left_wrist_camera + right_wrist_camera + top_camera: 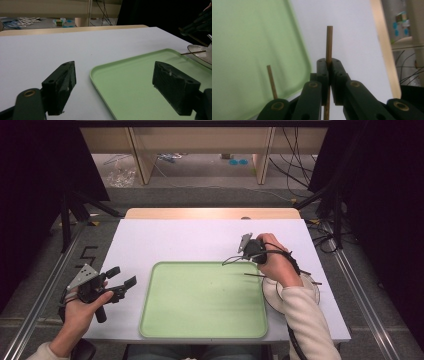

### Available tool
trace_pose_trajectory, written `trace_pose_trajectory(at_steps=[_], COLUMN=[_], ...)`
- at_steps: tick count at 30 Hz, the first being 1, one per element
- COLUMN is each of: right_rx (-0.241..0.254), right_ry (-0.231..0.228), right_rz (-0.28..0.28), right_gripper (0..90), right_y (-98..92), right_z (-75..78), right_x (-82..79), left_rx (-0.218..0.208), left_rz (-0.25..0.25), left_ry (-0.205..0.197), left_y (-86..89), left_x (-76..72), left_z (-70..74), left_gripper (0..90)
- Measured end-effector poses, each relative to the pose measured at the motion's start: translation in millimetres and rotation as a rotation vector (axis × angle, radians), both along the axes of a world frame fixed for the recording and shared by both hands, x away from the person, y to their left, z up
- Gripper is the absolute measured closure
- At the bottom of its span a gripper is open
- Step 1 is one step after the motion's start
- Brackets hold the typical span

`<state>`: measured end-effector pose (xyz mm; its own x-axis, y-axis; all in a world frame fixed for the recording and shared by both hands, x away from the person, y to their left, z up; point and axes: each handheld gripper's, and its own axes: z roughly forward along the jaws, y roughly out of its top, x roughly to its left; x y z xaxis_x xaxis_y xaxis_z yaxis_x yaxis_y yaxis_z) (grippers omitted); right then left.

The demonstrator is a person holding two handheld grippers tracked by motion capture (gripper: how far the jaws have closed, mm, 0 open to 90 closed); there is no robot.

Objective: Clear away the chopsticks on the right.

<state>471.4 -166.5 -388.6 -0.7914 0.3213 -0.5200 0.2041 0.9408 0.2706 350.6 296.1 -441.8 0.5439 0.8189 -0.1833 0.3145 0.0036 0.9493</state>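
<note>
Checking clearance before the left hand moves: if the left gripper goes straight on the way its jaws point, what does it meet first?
Probably the near left rim of the pale green plastic tray, which lies between the open jaws of the left gripper. The gripper seems to hover above the white table, so it may pass over; depth is unclear.

— Can you read any writing, label or number here?
— No. On the floor (95,251) left of the counter (210,237) there are black tape marks, perhaps a "5", but that is not certain.
</note>
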Motion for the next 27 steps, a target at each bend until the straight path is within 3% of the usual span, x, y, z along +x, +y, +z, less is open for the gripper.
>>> trace_pose_trajectory(at_steps=[3, 10, 19, 27], right_rx=[0.057, 0.192, 0.276, 0.393], right_ry=[-0.043, -0.095, -0.150, -0.195], right_rz=[-0.014, -0.055, -0.054, -0.069], right_gripper=[87.5, 87.6, 87.6, 87.6], right_y=[-1.7, -5.0, -4.3, -4.5], right_z=[14.1, 33.8, 50.5, 60.6], right_x=[-1.0, -3.8, -9.8, -13.8], left_rx=[-0.001, 0.000, -0.001, -0.002], left_rz=[0.001, 0.000, 0.000, 0.002], left_ry=[0.001, 0.000, -0.001, 0.000], left_y=[-0.1, -0.1, 0.1, 0.0], left_x=[-0.1, -0.1, -0.1, -0.4], left_z=[0.0, 0.0, 0.0, 0.2], left_gripper=[19.0, 19.0, 19.0, 19.0])
